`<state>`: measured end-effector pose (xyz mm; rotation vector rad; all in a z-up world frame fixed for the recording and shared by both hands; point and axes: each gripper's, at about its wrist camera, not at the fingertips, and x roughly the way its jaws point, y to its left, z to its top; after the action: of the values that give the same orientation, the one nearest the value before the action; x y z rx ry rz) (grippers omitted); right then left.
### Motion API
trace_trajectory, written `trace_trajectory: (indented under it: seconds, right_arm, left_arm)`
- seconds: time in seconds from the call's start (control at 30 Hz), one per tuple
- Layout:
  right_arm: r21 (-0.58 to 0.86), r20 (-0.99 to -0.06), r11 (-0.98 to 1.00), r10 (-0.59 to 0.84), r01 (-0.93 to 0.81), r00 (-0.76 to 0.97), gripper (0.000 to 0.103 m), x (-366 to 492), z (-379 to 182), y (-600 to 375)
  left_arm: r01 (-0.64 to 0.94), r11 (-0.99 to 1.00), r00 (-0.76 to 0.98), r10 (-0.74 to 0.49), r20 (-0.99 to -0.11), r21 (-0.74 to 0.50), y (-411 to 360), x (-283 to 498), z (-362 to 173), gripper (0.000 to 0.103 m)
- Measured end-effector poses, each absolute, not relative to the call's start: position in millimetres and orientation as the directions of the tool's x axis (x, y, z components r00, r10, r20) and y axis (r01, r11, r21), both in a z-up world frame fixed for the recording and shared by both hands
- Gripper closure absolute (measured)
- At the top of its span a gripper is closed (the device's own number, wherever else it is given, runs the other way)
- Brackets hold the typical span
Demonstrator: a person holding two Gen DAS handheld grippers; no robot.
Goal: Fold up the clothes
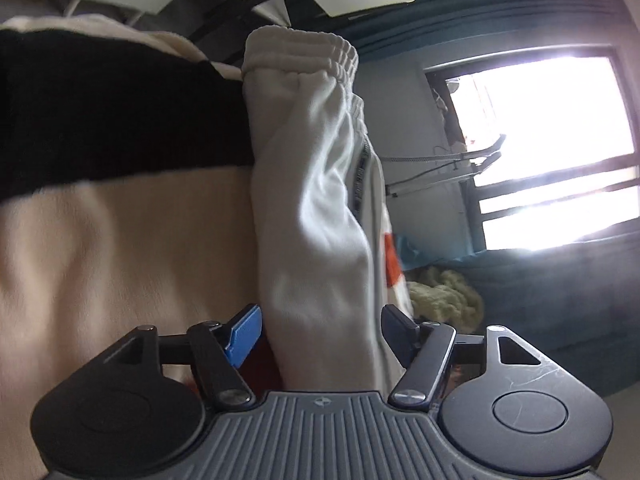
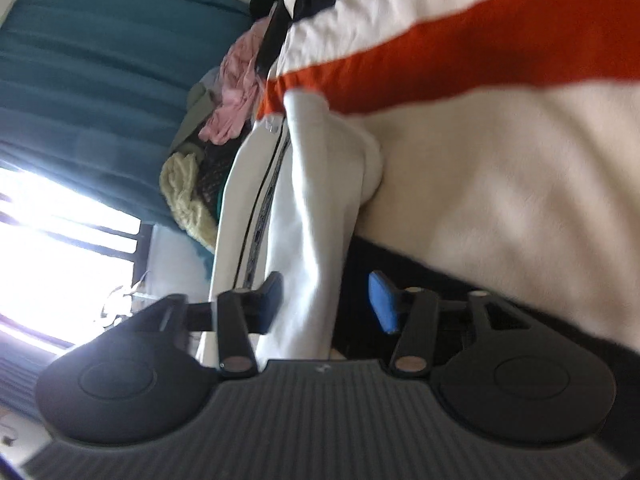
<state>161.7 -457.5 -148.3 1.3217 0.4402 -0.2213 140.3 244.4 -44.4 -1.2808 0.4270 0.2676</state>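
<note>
The white pants (image 1: 316,208) run between the blue pads of the left gripper (image 1: 320,330), whose fingers stand apart with the cloth filling most of the gap; whether the pads touch it I cannot tell. In the right wrist view the pants (image 2: 312,240) likewise pass between the fingers of the right gripper (image 2: 326,300), also spread, the fabric lying against the left pad and clear of the right one.

The pants lie along a cream blanket (image 1: 120,248) with a black band (image 1: 120,108); seen from the right gripper, that blanket (image 2: 500,184) also carries an orange stripe (image 2: 440,56). Beyond the pants sit a yellow knit (image 1: 444,292) and a pink garment (image 2: 236,92), against teal curtains (image 2: 100,40). A bright window (image 1: 548,148) lies past the pants' far side.

The pants are folded lengthwise, with a gathered elastic waistband (image 1: 304,52) at the far end and a dark printed stripe (image 2: 260,216) down the side
</note>
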Motion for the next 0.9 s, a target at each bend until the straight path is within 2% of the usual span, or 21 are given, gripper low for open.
trace_trajectory:
  seconds: [0.13, 0.23, 0.27, 0.3, 0.33, 0.37, 0.4, 0.43, 0.47, 0.5, 0.6, 0.9]
  right_arm:
    - [0.876, -0.415, 0.332, 0.152, 0.349, 0.897, 0.024, 197, -152, -440]
    - [0.842, -0.443, 0.396, 0.118, 0.367, 0.889, 0.026, 217, -159, -431]
    - [0.841, -0.436, 0.395, 0.090, 0.370, 0.896, 0.027, 220, -163, -431]
    - [0.842, -0.426, 0.393, 0.063, 0.370, 0.903, 0.028, 223, -166, -433]
    - [0.840, -0.421, 0.394, 0.037, 0.374, 0.906, 0.031, 226, -168, -436]
    - [0.836, -0.420, 0.396, 0.015, 0.381, 0.907, 0.036, 230, -169, -440]
    - [0.832, -0.421, 0.396, -0.007, 0.389, 0.907, 0.041, 233, -170, -444]
    - [0.831, -0.425, 0.387, -0.022, 0.399, 0.905, 0.045, 235, -171, -450]
    - [0.831, -0.429, 0.375, -0.037, 0.411, 0.902, 0.053, 236, -171, -456]
    - [0.831, -0.434, 0.363, -0.051, 0.422, 0.899, 0.069, 238, -172, -463]
    - [0.836, -0.421, 0.365, -0.050, 0.409, 0.906, 0.084, 235, -172, -471]
    - [0.866, -0.365, 0.343, -0.061, 0.363, 0.929, 0.086, 165, -129, -457]
  left_arm:
    - [-0.458, 0.190, 0.885, 0.010, -0.465, -0.868, 262, 159, -76, 0.035]
    - [-0.429, 0.176, 0.903, 0.059, -0.425, -0.886, 272, 172, -84, 0.035]
    - [-0.423, 0.199, 0.906, 0.079, -0.416, -0.884, 274, 176, -82, 0.038]
    - [-0.430, 0.233, 0.903, 0.107, -0.417, -0.872, 274, 181, -80, 0.042]
    - [-0.441, 0.262, 0.898, 0.130, -0.421, -0.859, 274, 185, -78, 0.054]
    - [-0.451, 0.290, 0.893, 0.153, -0.424, -0.844, 275, 188, -76, 0.063]
    - [-0.455, 0.301, 0.890, 0.168, -0.423, -0.838, 275, 189, -77, 0.068]
    - [-0.455, 0.300, 0.890, 0.179, -0.419, -0.839, 277, 190, -79, 0.082]
    - [-0.450, 0.289, 0.892, 0.181, -0.414, -0.845, 279, 189, -80, 0.087]
    - [-0.445, 0.279, 0.894, 0.182, -0.409, -0.851, 281, 188, -82, 0.088]
    - [-0.422, 0.267, 0.905, 0.187, -0.382, -0.867, 287, 180, -73, 0.092]
    - [-0.346, 0.342, 0.935, 0.203, -0.291, -0.874, 292, 141, -25, 0.093]
